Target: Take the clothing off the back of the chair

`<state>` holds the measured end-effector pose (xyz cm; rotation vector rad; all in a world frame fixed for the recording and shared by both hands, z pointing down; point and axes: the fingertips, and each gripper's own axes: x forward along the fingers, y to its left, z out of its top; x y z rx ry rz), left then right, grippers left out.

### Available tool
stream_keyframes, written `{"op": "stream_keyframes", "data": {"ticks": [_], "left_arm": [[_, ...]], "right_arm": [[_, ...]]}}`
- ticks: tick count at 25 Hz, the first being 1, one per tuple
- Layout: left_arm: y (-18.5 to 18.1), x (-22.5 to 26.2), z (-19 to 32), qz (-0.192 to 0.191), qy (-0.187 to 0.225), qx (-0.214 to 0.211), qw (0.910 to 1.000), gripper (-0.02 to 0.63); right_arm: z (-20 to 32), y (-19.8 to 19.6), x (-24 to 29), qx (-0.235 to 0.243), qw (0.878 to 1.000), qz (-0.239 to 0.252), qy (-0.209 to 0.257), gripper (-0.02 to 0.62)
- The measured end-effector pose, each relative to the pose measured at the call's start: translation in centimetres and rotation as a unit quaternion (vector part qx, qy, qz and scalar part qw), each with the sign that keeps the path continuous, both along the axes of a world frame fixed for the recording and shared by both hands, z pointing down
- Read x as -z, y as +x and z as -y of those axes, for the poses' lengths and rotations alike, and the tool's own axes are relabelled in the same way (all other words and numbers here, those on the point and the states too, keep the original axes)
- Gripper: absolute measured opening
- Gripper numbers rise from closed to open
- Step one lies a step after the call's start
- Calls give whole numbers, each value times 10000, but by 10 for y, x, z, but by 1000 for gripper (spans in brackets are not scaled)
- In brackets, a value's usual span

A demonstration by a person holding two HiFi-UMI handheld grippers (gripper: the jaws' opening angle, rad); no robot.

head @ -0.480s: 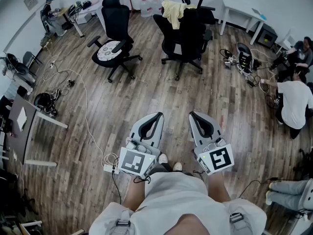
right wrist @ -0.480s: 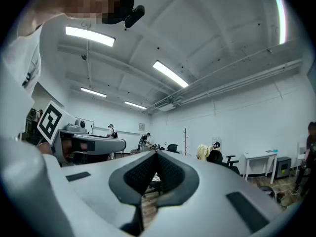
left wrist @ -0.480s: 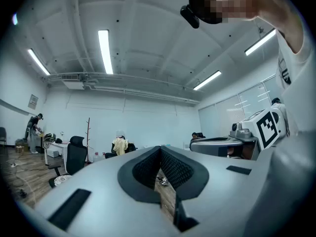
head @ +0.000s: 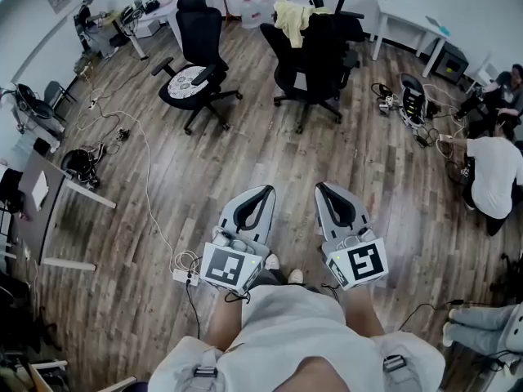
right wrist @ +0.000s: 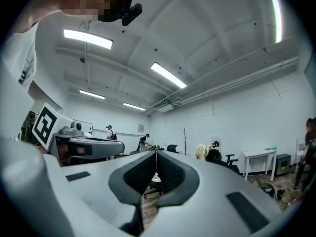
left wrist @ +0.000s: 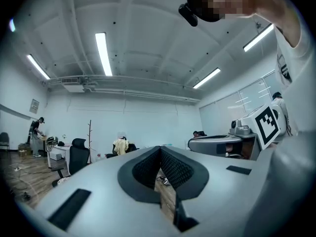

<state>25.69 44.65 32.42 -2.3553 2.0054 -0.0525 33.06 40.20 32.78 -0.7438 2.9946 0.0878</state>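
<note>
A pale yellow garment (head: 292, 20) hangs over the back of a black office chair (head: 315, 60) at the far side of the room. It shows small in the left gripper view as the yellow garment (left wrist: 120, 146) and in the right gripper view as the yellow garment (right wrist: 201, 151). My left gripper (head: 266, 189) and right gripper (head: 320, 187) are held level in front of me, side by side, far short of the chair. Both are shut with nothing between the jaws.
A second black chair (head: 196, 55) with a patterned seat stands left of the garment's chair. Cables (head: 139, 166) trail over the wood floor at left. White desks (head: 404, 15) line the far wall. A person in a white shirt (head: 494, 170) crouches at right by equipment (head: 413, 96).
The view has shifted slightly; the chairs sit a touch nearer in the frame. Both grippers stay shut and side by side.
</note>
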Motion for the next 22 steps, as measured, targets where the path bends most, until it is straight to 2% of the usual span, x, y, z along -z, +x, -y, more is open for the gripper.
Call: {"op": "stream_keyframes", "data": {"ticks": [10, 22], "left_arm": [[-9, 2, 14, 56, -11, 24, 10000, 17], [-60, 0, 60, 9, -118, -80, 9999, 17]], "right_arm": [[10, -14, 4, 78, 10000, 9, 61, 21], [54, -61, -1, -121, 9999, -109, 12, 21]]}}
